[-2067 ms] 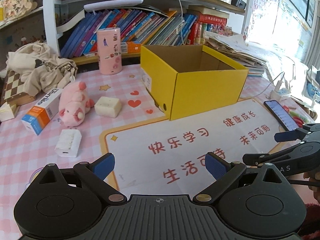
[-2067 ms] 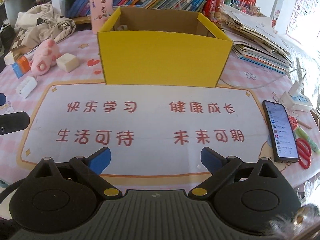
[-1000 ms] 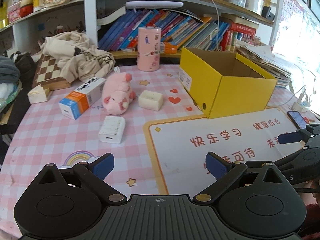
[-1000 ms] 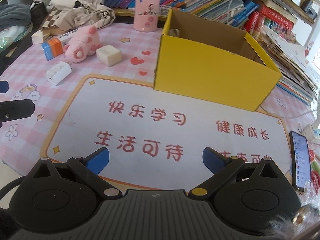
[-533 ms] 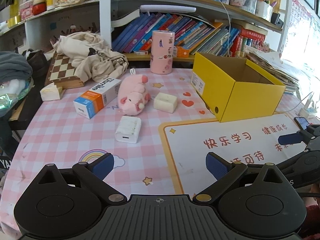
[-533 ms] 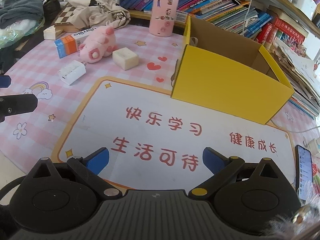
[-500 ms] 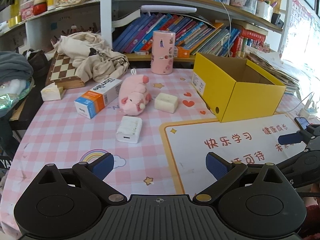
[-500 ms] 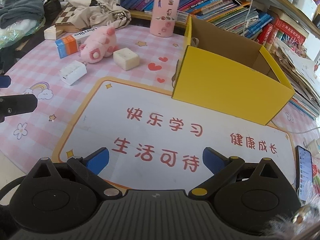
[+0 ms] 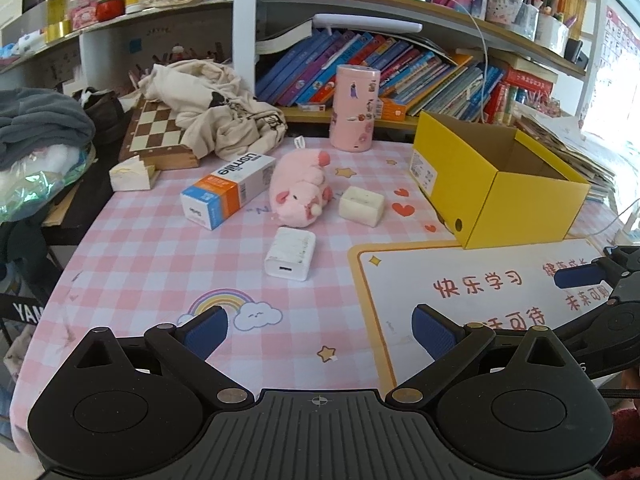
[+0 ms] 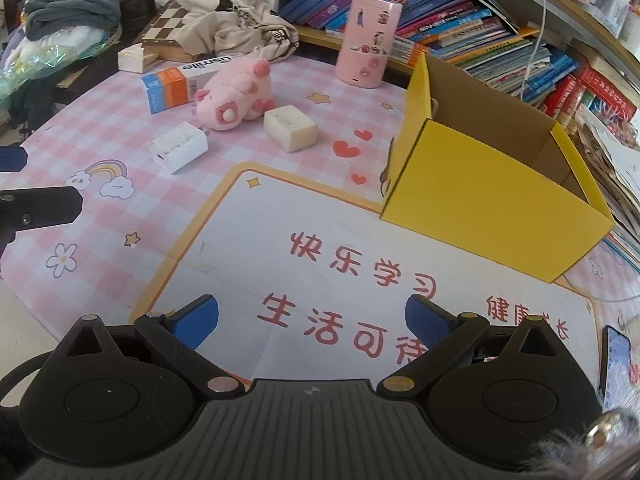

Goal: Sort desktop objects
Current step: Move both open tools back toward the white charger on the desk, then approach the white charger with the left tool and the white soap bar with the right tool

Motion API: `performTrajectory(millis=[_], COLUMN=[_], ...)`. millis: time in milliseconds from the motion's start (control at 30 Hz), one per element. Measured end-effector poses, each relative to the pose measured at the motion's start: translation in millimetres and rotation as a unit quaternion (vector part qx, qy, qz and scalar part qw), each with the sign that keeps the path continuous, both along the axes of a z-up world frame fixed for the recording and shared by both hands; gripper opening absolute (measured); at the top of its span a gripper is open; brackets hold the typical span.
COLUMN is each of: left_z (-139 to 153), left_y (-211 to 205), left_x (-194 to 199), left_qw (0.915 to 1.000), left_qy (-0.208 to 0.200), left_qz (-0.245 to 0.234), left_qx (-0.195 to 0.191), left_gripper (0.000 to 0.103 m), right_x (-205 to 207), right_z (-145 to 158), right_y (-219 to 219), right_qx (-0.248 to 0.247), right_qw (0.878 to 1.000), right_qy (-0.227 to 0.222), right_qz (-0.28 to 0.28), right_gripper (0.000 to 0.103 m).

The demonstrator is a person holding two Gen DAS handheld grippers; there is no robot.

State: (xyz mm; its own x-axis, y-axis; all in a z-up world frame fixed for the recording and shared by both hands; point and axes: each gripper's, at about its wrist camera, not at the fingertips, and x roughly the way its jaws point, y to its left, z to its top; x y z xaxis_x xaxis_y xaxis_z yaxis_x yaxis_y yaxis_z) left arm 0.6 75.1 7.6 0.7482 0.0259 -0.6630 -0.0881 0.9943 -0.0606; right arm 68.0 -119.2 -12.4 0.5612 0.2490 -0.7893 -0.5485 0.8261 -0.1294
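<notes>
On the pink checked table lie a white charger block, a pink plush pig, a cream cube and an orange-and-white carton. A pink cylinder stands behind them. The open yellow box sits at the right; nothing shows in the part of its inside that I see. My left gripper hangs open near the front edge, short of the charger. My right gripper is open above the white mat.
A chessboard and a crumpled beige cloth lie at the back left, bookshelves behind. A phone rests at the mat's right end. Stacked papers sit beyond the box. The table edge drops off at the left.
Both grippers have swung left and back, so the loose objects sit nearer the centre of each view and the yellow box has shifted right. Nothing on the table has moved; both stay open.
</notes>
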Motion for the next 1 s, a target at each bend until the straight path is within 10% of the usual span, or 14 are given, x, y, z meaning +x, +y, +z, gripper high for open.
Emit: performTrajectory(millis=[1000], left_z=[-21], left_y=[10], left_x=[39], left_qw=[0.9984], left_qy=[0.038], left_qz=[0.037], left_qx=[-0.019], left_gripper=[0.100], right_x=[49], right_z=[-13], right_y=[30], right_qx=[-0.006], right_qw=[0.997], right_qy=[0.005], right_qz=[0.078], right_gripper=[0.101])
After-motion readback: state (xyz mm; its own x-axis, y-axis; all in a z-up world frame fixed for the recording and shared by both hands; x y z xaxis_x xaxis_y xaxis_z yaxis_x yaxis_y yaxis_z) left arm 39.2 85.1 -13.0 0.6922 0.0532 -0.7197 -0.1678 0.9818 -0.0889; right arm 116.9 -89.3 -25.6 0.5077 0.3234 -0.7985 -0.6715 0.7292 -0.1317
